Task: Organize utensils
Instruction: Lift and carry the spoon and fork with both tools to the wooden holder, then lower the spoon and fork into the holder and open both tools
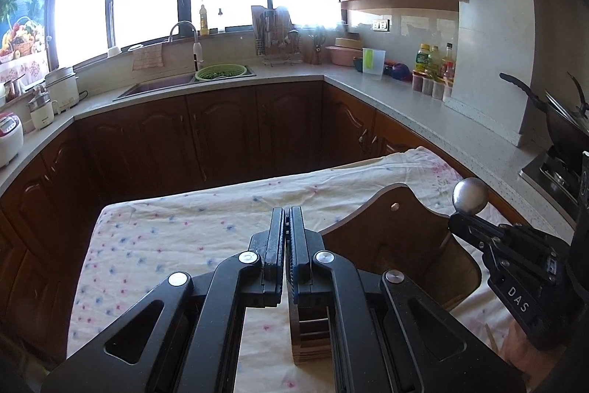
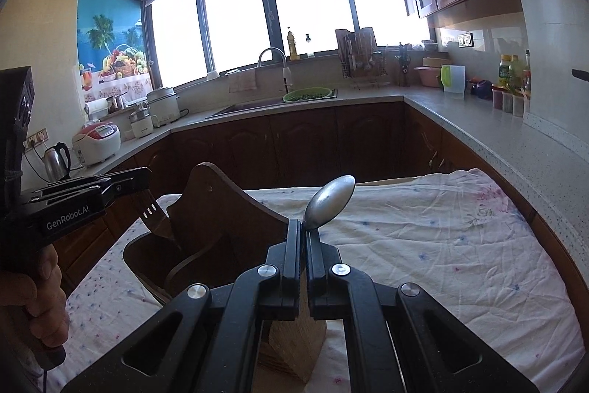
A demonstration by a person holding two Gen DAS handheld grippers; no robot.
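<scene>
A dark wooden utensil holder (image 1: 397,231) with a tall curved back stands on the cloth-covered table (image 1: 176,245). My left gripper (image 1: 286,212) is shut on a wooden slotted spatula (image 1: 309,334) that hangs below its fingers. In the right wrist view the left gripper (image 2: 145,179) holds the spatula (image 2: 156,220) with its blade dipping into the holder (image 2: 221,209). My right gripper (image 2: 303,227) is shut on a metal spoon (image 2: 331,201), bowl upward. From the left wrist view the right gripper (image 1: 454,218) holds the spoon (image 1: 470,196) over the holder's right side, handle pointing down into it.
The floral cloth (image 2: 423,245) stretches right of the holder. A pale wooden piece (image 2: 294,345) lies under my right gripper; I cannot tell what it is. Kitchen counters (image 1: 386,91) ring the table, with a sink (image 1: 158,85) at the back and a wok (image 1: 563,124) at far right.
</scene>
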